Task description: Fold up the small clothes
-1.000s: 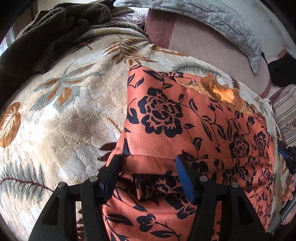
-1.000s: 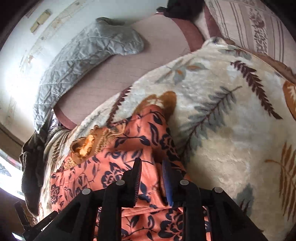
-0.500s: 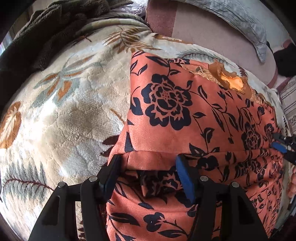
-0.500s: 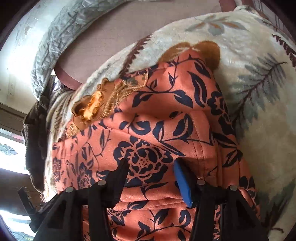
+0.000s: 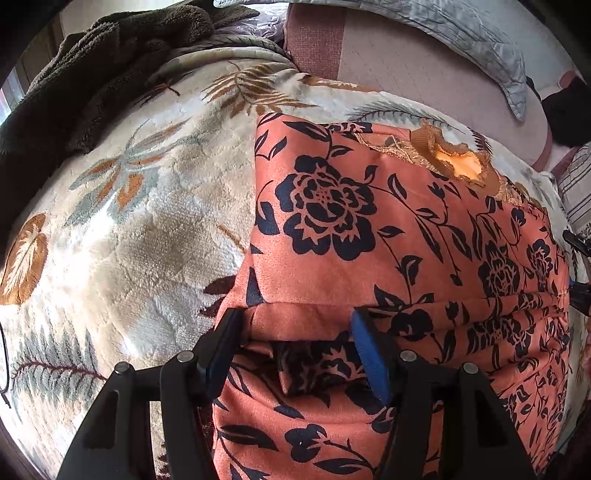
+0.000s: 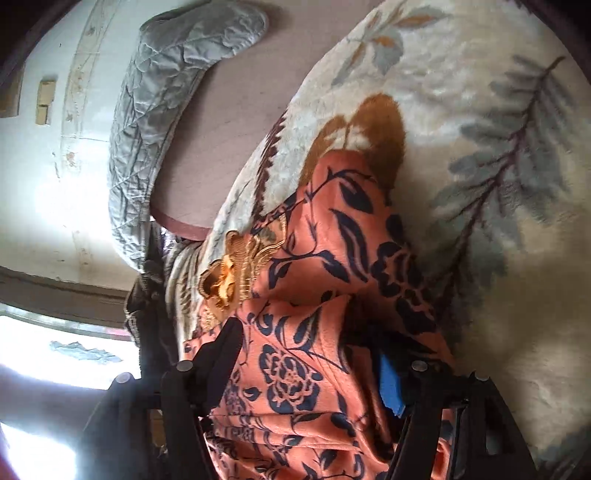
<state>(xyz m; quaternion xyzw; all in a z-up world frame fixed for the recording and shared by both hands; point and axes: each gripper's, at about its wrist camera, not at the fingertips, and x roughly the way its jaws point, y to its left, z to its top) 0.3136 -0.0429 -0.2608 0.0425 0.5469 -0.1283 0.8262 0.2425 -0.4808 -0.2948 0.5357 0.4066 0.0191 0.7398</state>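
Since the earlier frames the right gripper point(image 6: 306, 354) had swung down over the garment, and its jaws, nearly together a second before, were opening, with orange cloth lying between them but not pinched by the pads. The left gripper point(image 5: 295, 343) had barely shifted; its fingers stood apart astride the folded hem, the cloth running between them without either pad visibly pressing on it.

The garment point(image 5: 388, 240) was a small orange top printed with dark navy flowers, leaves and trailing stems. Gold embroidered trim edged its neckline point(image 5: 454, 162), where a brighter yellow-orange lining showed. It lay spread on the cream fleece blanket point(image 5: 147, 240) patterned with grey ferns and brown leaves, its far edge near the blanket's far edge and its left side running straight down the middle of the blanket. The near part was doubled over, a hem fold crossing the cloth from the left gripper's fingers toward the right, with a shadowed pocket of fabric under it.

Beyond the blanket lay a pinkish mattress point(image 5: 424, 70), a grey quilted pillow point(image 5: 480, 33) and a dark brown fuzzy throw point(image 5: 92, 74) at the far left corner.
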